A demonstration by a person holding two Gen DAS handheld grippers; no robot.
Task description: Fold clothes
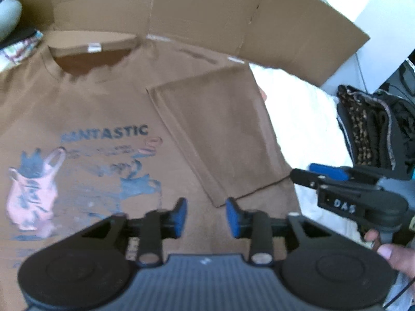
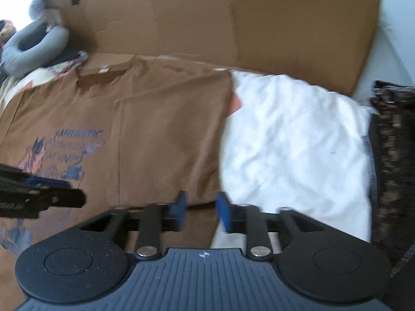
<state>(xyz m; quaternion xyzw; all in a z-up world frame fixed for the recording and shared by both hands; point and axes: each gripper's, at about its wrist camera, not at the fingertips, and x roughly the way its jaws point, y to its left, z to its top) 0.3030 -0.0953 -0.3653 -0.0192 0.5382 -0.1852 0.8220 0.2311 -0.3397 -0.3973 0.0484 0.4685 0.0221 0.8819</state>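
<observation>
A brown T-shirt (image 1: 109, 108) lies print-up on white bedding (image 2: 298, 140) before a cardboard sheet (image 1: 207, 7), one sleeve (image 1: 220, 134) folded in over the chest. Both the left gripper (image 1: 206, 217) and the right gripper (image 2: 201, 211) hover above it, jaws apart and empty. A careless pinch at the side edge could drag that sleeve out of its fold or catch the bedding underneath.

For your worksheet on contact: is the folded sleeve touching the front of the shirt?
Touching. The left wrist view shows the sleeve lying flat on the shirt, covering its chest with no gap.
</observation>
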